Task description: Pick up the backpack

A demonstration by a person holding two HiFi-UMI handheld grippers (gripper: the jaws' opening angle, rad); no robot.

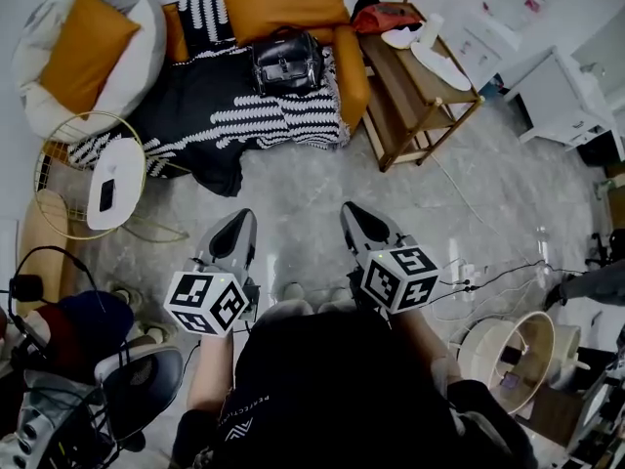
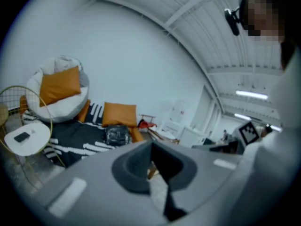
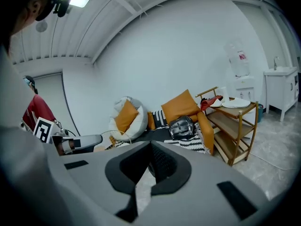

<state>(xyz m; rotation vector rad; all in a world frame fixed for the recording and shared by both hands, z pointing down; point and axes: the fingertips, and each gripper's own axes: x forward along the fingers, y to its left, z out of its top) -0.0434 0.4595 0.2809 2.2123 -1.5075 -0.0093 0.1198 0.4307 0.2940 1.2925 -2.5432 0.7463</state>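
Note:
The backpack (image 1: 286, 62) is small, black and glossy. It stands on a low couch covered with a black-and-white striped blanket (image 1: 225, 115), in front of an orange cushion (image 1: 283, 3). My left gripper (image 1: 238, 223) and right gripper (image 1: 353, 213) hang side by side over the marble floor, well short of the couch, both shut with nothing in them. In the left gripper view the backpack (image 2: 117, 134) lies beyond the closed jaws of the left gripper (image 2: 151, 149). The right gripper view shows the backpack (image 3: 182, 126) far off, above and to the right of the right gripper (image 3: 151, 149).
A wooden shelf trolley (image 1: 420, 91) stands right of the couch. At the left are a white beanbag (image 1: 137, 57) with an orange cushion and a round white side table (image 1: 125, 189) in a gold wire frame. Cables (image 1: 488, 279) trail over the floor at the right.

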